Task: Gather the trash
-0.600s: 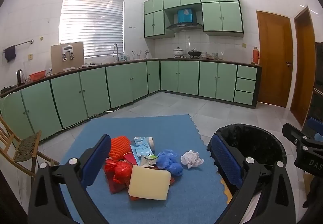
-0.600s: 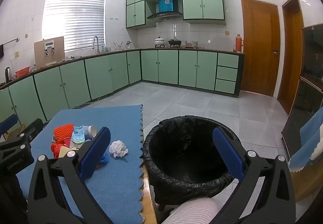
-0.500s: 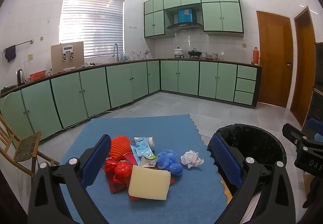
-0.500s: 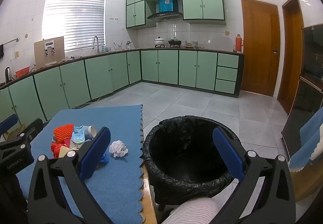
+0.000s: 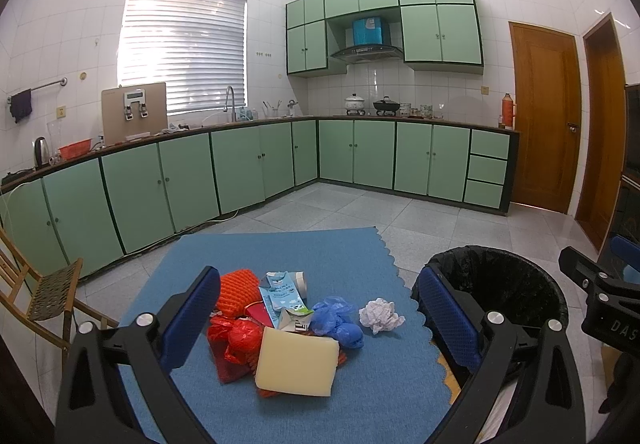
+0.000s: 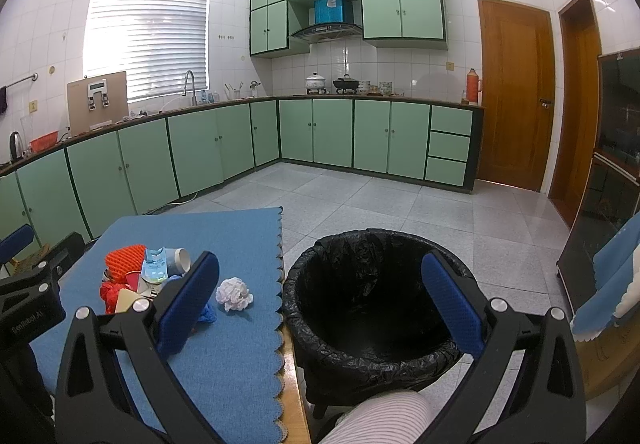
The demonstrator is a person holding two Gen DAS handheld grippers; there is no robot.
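A pile of trash lies on a blue mat (image 5: 360, 396): a pale yellow sponge (image 5: 296, 366), red plastic (image 5: 236, 340), an orange net (image 5: 238, 290), a blue milk carton (image 5: 282, 294), blue gloves (image 5: 338, 322) and a crumpled white paper ball (image 5: 380, 316). My left gripper (image 5: 320, 316) is open and empty, held above the pile. A black-lined bin (image 6: 372, 300) stands right of the mat. My right gripper (image 6: 320, 300) is open and empty, held above the bin's left rim. The paper ball (image 6: 234, 294) shows in the right wrist view too.
Green kitchen cabinets (image 5: 260, 168) run along the far walls. A wooden chair (image 5: 44, 296) stands left of the table. Wooden doors (image 5: 544, 116) are at the right. A knee in striped cloth (image 6: 380, 420) shows below the bin.
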